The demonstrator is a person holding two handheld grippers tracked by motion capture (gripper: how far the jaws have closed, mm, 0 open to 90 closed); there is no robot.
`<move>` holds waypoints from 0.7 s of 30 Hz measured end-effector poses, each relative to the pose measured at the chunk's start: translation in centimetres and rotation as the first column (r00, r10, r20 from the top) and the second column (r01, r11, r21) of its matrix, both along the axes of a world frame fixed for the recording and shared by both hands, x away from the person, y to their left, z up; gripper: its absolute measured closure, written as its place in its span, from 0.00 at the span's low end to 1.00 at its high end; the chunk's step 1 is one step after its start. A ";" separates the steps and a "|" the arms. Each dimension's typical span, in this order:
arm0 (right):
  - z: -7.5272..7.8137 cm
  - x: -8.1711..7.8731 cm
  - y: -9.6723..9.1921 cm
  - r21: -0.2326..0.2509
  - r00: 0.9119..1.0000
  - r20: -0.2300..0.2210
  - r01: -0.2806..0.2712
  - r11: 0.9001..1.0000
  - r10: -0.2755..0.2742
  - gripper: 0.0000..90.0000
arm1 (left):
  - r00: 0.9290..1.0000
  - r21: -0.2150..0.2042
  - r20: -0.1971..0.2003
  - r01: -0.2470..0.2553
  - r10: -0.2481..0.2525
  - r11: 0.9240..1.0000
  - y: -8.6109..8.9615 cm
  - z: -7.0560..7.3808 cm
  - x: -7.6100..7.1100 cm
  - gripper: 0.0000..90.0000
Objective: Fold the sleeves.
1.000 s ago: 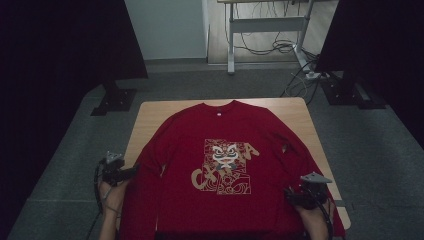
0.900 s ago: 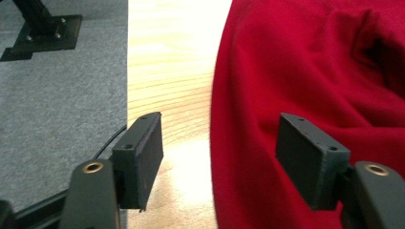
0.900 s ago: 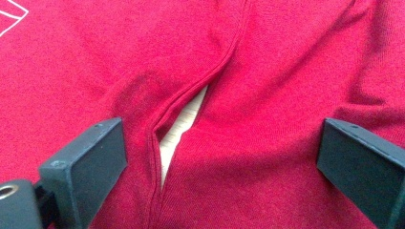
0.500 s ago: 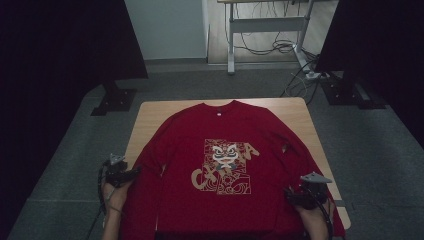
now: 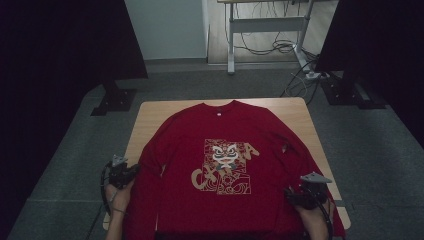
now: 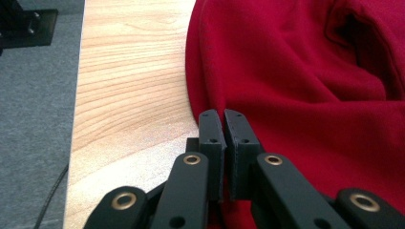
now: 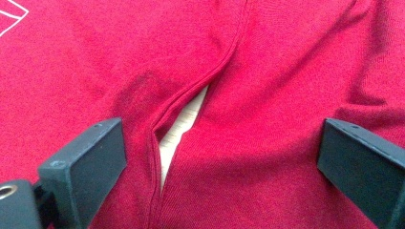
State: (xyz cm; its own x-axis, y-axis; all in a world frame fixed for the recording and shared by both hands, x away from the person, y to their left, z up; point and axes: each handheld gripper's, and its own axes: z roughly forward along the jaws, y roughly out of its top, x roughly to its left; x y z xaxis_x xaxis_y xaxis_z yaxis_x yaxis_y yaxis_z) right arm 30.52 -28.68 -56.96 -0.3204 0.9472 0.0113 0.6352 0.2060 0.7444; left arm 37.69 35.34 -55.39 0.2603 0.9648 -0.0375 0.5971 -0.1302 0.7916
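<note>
We saw the worktop (image 5: 300, 112), light wood, with grey floor around it. The red sweatshirt (image 5: 220, 150) lay flat on it, face up, collar at the far edge, hem hanging over the near edge, printed graphic (image 5: 226, 167) in the chest centre. Its sleeves ran down both sides toward the near corners.

The left gripper (image 5: 131, 169) sat at the near left, at the sleeve's outer edge. Its jaws had just been closing and stood nearly together, pinching the sleeve's folded edge (image 6: 210, 102) where the cloth met bare wood; in the left gripper view the fabric ran in between the tips.

The right gripper (image 5: 291, 196) sat at the near right, over the sleeve beside the body. Its jaws stood wide apart, holding nothing; in the right gripper view red cloth lay below them, with a sliver of wood (image 7: 184, 121) showing in the gap between sleeve and body.
</note>
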 end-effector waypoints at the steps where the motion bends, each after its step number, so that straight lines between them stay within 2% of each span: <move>1: 0.0 0.0 0.0 0.000 1.000 0.000 0.000 1.000 0.000 0.03 | 1.000 0.000 0.000 0.000 0.000 1.000 0.0 0.0 0.0 0.97; 2: 0.0 0.0 0.0 0.000 1.000 0.000 0.000 1.000 0.000 0.03 | 1.000 0.000 0.000 0.000 0.000 1.000 0.0 0.0 0.0 0.97; 3: 0.0 0.0 0.0 0.000 1.000 0.000 0.000 1.000 0.000 0.03 | 1.000 -0.015 0.017 0.005 -0.005 1.000 0.1 0.5 -0.2 0.97; 6: 0.0 0.0 0.0 0.000 1.000 0.000 0.000 1.000 0.000 0.03 | 1.000 -0.015 0.017 0.005 -0.005 1.000 0.1 0.5 -0.2 0.97; 7: 0.0 0.0 0.0 0.000 1.000 0.000 0.000 1.000 0.000 0.03 | 0.999 -0.030 0.043 0.015 -0.014 0.999 0.0 1.3 -0.5 0.97; 10: 0.0 0.0 0.0 0.000 1.000 0.000 0.000 1.000 0.000 0.03 | 0.998 -0.037 0.060 0.024 -0.022 0.999 -0.1 1.9 -0.6 0.97; 11: 0.0 0.0 0.0 0.000 1.000 0.000 0.000 1.000 0.000 0.03 | 0.996 -0.046 0.080 0.032 -0.029 0.998 -0.2 2.6 -0.8 0.97; 14: 0.0 0.0 0.0 0.000 1.000 0.000 0.000 1.000 0.000 0.03 | 0.996 -0.046 0.080 0.032 -0.029 0.998 -0.2 2.6 -0.8 0.97; 15: 0.0 0.0 0.0 0.000 1.000 0.000 0.000 1.000 0.000 0.03 | 0.993 -0.053 0.110 0.049 -0.043 0.997 -0.5 3.6 -1.0 0.97; 16: 0.0 0.0 0.0 0.000 1.000 0.000 0.000 1.000 0.000 0.03 | 0.993 -0.053 0.110 0.049 -0.043 0.997 -0.5 3.6 -1.0 0.97; 17: 0.0 0.0 0.0 0.000 1.000 0.000 0.000 1.000 0.000 0.03 | 0.990 -0.056 0.131 0.067 -0.059 0.996 -0.9 4.3 -1.2 0.97; 21: 0.0 0.0 0.0 0.000 1.000 0.000 0.000 1.000 0.000 0.03 | 0.987 -0.063 0.145 0.080 -0.070 0.995 -1.3 4.8 -1.3 0.97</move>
State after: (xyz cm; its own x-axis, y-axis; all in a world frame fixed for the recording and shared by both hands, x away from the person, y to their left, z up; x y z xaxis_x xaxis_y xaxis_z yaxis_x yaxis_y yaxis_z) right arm 30.52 -28.68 -56.96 -0.3207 0.9471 0.0113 0.6353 0.2062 0.7442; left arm 36.35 34.05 -50.57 0.3392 0.9388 -0.0598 0.4678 -0.1132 0.8765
